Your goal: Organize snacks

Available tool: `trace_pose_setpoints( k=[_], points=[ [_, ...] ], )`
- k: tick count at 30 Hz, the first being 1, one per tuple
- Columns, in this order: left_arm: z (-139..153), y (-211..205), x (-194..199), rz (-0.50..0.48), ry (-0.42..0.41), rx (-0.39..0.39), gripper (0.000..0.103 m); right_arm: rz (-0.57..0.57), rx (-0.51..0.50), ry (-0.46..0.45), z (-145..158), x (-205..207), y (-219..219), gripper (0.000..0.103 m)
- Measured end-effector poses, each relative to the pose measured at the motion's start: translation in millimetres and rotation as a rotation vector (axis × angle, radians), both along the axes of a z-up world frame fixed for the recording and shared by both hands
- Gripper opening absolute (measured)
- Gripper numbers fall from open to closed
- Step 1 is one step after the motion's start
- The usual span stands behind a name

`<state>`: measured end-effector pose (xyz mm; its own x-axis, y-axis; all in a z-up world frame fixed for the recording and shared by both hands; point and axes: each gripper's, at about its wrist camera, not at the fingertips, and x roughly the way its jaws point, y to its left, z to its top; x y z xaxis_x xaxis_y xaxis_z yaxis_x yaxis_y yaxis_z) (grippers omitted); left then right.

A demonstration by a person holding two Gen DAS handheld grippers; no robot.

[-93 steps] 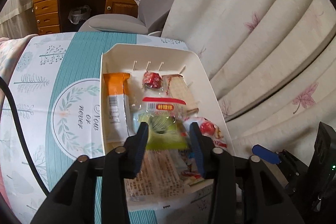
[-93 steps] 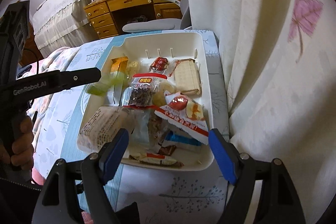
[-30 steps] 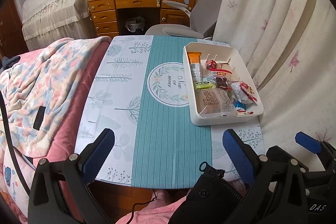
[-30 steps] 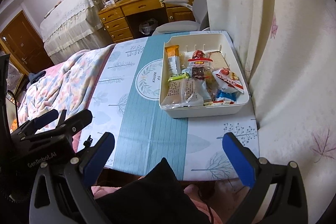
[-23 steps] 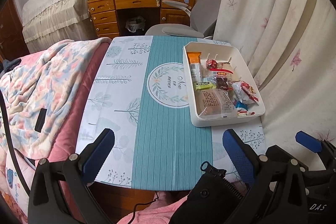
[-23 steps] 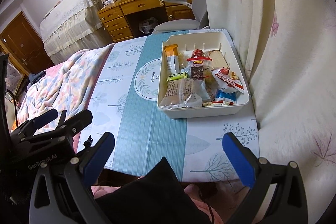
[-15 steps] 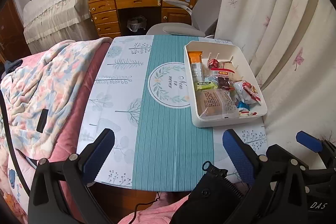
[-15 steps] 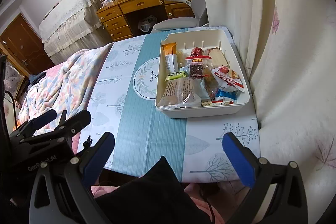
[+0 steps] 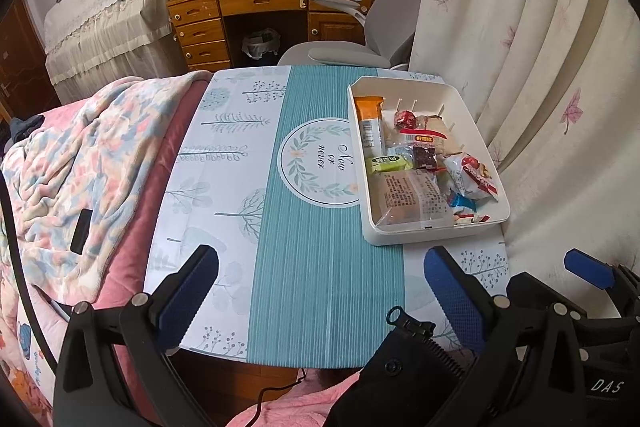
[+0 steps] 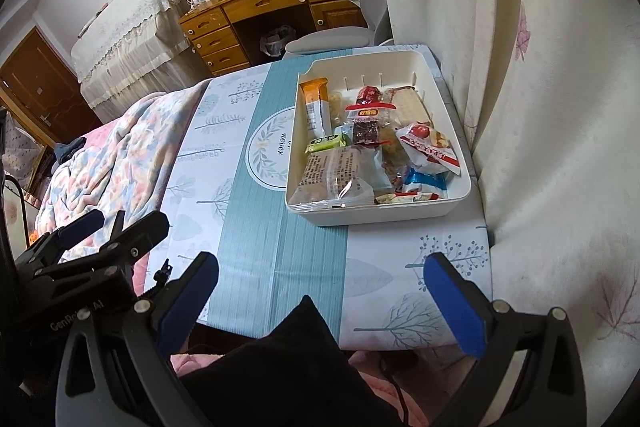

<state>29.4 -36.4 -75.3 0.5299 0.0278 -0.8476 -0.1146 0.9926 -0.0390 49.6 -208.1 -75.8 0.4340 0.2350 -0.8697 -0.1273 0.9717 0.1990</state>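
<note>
At the far left a floral quilt lies bunched on a pink bed, its edge meeting the table. The table carries a tablecloth with a teal ribbed band down the middle, a round leaf wreath printed with "Now or never", and pale tree motifs on either side. The left gripper hangs over the near edge of the table with its blue-padded jaws spread wide and nothing between them. The right gripper is held likewise near the front edge, jaws released and empty; in the left wrist view its blue tip shows at the lower right. Further right, on the far right part of the tablecloth and close to the curtain, sits the white storage bin, which holds all the snacks: an orange bar wrapper along its left wall, a green packet beside it, a large clear-wrapped pastry at the near end, a red-topped bag of dark dried fruit in the middle, and a red-and-white packet toward the right wall. A cream curtain with pink leaves hangs at the far right.
</note>
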Motion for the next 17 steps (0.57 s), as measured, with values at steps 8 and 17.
trace_pose_setpoints(
  k=[8,17],
  points=[
    [-0.7,-2.2,2.1,-0.003,0.005,0.002,0.102,-0.004,0.003,0.013,-4.0,1.9,-4.3,0.103],
    [-2.5,-2.3,2.3,-0.003,0.01,0.006,0.102,-0.004,0.008,0.03,-6.9,6.7,-10.2,0.103]
  ],
)
